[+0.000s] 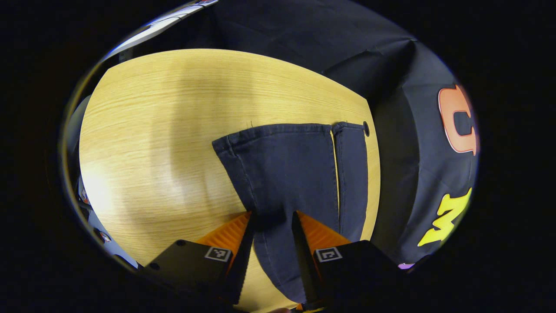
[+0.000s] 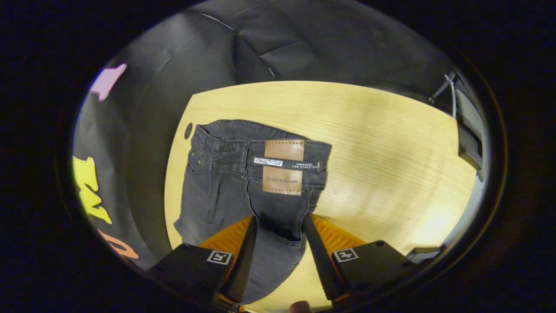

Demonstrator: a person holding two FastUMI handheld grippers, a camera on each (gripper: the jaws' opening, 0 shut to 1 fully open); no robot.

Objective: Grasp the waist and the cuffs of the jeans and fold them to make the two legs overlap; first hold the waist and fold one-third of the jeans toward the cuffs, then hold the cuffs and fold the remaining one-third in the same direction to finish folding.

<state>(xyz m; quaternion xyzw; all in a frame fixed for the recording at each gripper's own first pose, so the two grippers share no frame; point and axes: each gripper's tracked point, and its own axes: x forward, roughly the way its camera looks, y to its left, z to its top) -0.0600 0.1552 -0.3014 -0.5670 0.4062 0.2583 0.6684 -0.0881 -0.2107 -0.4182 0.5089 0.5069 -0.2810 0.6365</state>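
**A:** Where are the jeans, and how far along are we?

**B:** From my seat, the jeans (image 1: 286,174) lie flat on the wooden bench (image 1: 152,130), along the edge that runs by the black booth wall. In the left gripper view I see the cuffs (image 1: 295,130) at the far end, close to the bench corner, next to a small dark hole in the bench top. The two legs are side by side with a thin strip of wood showing between them, so I judge the leg-over-leg fold is not yet done.

**A:** And the other end?

**B:** In the right gripper view the waist (image 2: 260,150) sits toward the opposite corner on that same edge, with the brown leather patch (image 2: 283,166) facing up. The waistband looks spread out and single, nothing folded over it.

**A:** What are the grippers doing?

**B:** My left hand-held gripper (image 1: 273,217) has its fingers spread wide, with leg fabric lying in the gap between them; it grips nothing that I can see. My right hand-held gripper (image 2: 280,224) is likewise parted, hovering over the seat area below the patch, with no cloth pinched.

**A:** So what is left?

**B:** By my reading, everything: overlap the legs, fold the waist third toward the cuffs, then bring the cuff third over.
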